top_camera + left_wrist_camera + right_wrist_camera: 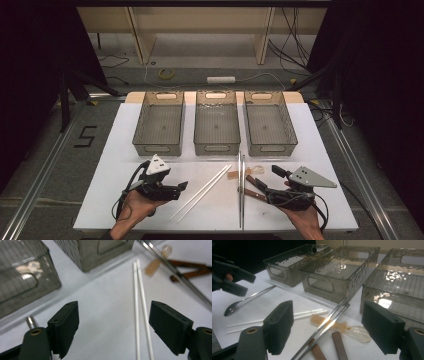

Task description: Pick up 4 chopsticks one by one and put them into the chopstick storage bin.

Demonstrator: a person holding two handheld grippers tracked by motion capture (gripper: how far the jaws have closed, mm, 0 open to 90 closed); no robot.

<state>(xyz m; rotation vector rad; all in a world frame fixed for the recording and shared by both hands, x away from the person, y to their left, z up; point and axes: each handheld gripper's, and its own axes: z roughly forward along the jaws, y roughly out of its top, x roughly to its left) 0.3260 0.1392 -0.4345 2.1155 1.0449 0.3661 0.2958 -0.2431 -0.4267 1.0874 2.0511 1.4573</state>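
High view, step: I judge the first pick is pending. The left gripper [182,190] and right gripper [267,179] hover with jaws apart, empty.
High view, count: three bins [216,148] beyond both grippers.
Left gripper view, target: two white chopsticks [137,302] lie ahead, close by the right jaw.
Left gripper view, next move: I centre on the pair, lower, close.
Right gripper view, count: one steel tweezers [329,322] and two brown sticks [339,345] straight ahead; one clear spoon [359,333] toward the right jaw; one metal spoon [232,308] beside the left gripper.
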